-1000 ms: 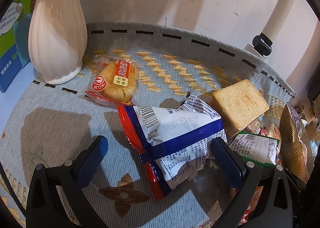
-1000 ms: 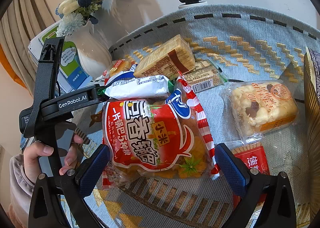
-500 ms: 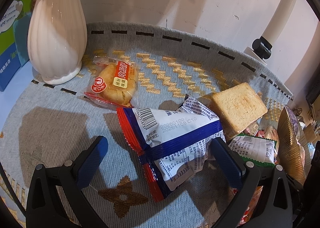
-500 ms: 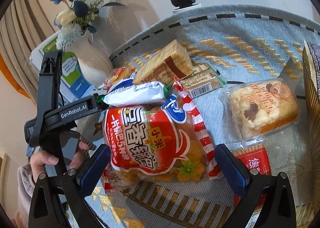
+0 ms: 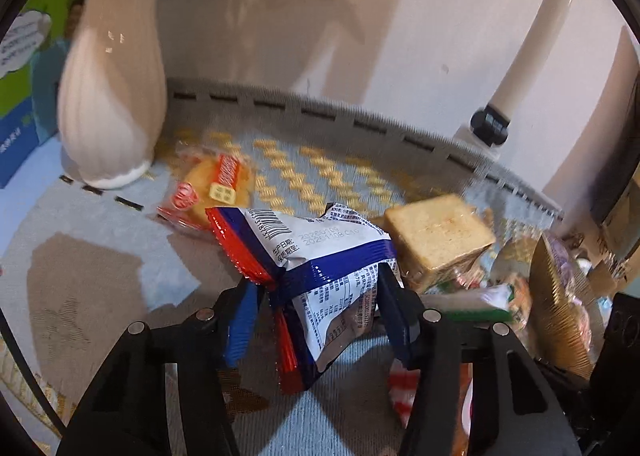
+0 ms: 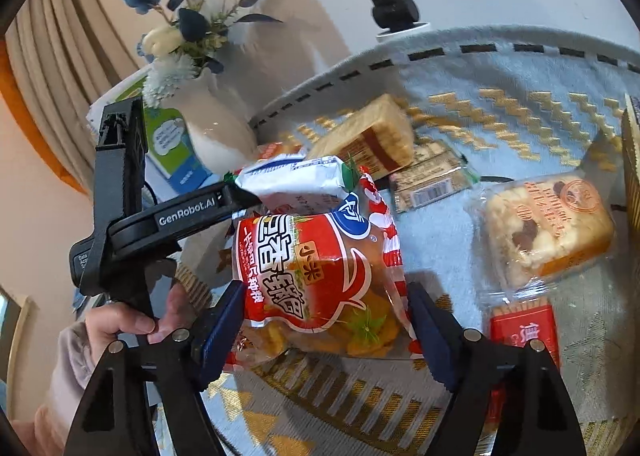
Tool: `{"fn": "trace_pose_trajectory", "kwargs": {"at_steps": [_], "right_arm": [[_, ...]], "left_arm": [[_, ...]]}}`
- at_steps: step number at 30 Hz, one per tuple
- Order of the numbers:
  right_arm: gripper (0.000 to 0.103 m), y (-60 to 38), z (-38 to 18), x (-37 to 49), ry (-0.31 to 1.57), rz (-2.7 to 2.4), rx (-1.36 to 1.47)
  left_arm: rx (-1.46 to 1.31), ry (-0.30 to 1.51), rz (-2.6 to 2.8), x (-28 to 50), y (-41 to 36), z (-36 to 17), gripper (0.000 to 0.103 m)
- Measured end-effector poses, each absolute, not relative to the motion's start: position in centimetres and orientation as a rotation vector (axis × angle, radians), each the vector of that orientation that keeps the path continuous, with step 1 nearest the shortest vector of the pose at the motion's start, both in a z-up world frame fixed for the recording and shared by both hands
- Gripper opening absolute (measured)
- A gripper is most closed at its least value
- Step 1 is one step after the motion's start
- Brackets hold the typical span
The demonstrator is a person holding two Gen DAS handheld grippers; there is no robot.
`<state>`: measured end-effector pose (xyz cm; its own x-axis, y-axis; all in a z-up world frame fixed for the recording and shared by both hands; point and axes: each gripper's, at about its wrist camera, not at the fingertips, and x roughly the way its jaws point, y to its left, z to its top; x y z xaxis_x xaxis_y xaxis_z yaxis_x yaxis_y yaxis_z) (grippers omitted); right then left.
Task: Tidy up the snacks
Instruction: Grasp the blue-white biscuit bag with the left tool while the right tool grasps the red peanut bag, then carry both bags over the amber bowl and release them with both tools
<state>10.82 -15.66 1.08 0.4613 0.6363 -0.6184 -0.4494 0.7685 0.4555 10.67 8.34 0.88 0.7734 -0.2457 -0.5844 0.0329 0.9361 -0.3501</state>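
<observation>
2 snacks were being gripped: the left claw (image 5: pixel 318 308) had just been clamped on the white bag (image 5: pixel 320 256), the right claw (image 6: pixel 326 320) on the red bag (image 6: pixel 316 276), near the desk's front. Lifting clear seemed next.

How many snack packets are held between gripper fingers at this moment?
2. The white and blue packet sits pinched in the left gripper. The red rice-cracker bag sits between the fingers of the right gripper. Both jaws have just been closing.
</observation>
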Motion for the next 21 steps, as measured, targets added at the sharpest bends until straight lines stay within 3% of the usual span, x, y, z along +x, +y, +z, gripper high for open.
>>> {"fn": "trace_pose_trajectory", "kwargs": {"at_steps": [21], "right_arm": [[0.077,-22.0,5.5,8.1,0.734,0.65,0.399]], "left_arm": [[-0.347,0.471,-0.086,6.7,10.6,4.1,0.051]]}}
